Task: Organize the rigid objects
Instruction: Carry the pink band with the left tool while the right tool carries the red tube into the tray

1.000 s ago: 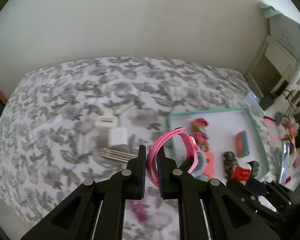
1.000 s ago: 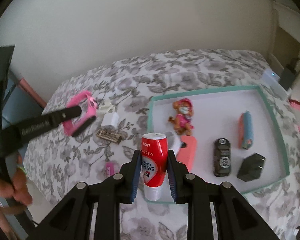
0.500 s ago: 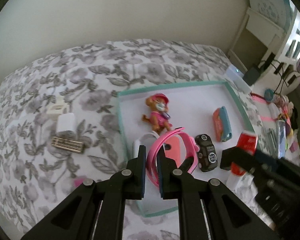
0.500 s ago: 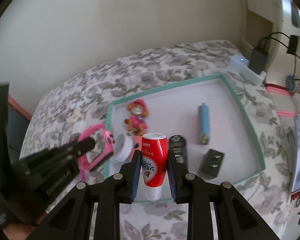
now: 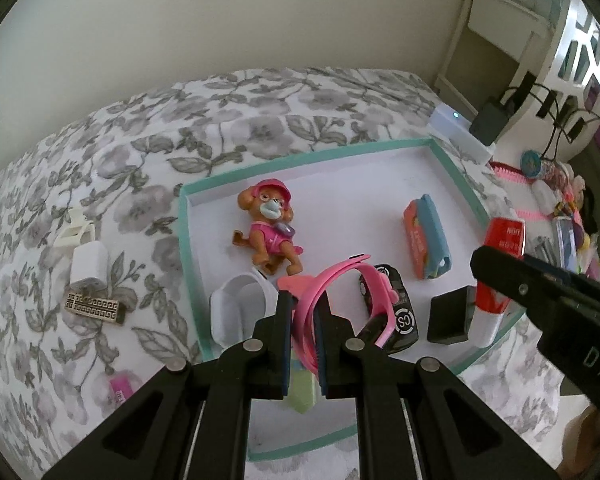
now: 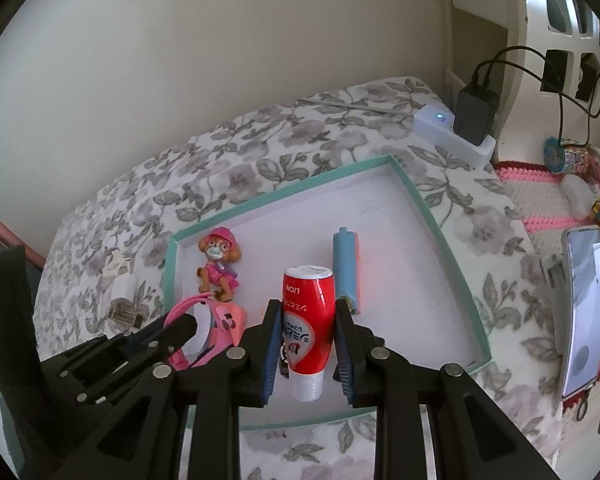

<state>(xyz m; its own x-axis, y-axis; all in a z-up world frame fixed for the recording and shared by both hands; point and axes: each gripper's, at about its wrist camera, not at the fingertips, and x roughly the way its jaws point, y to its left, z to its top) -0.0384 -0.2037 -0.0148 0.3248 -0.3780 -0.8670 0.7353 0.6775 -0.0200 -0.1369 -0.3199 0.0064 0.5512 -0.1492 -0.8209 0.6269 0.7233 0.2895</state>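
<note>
The left gripper [image 5: 303,312] pinches a pink watch [image 5: 332,296] over the tray [image 5: 186,240]. The right gripper [image 6: 308,332] squeezes a red tube [image 6: 309,320] above the tray, beside a puppy toy [image 6: 218,268].

Home bedroom: bed [image 5: 260,128] under grey floral cover, white shelving [image 5: 512,28] beside it, plugged-in chargers [image 6: 474,114], toy clutter [image 5: 560,208] nearby.

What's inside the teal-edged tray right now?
Lying in the tray: a toy dog, an orange-and-blue case, a black toy car, a black plug and a white case. The grippers cover the tray's near part.
</note>
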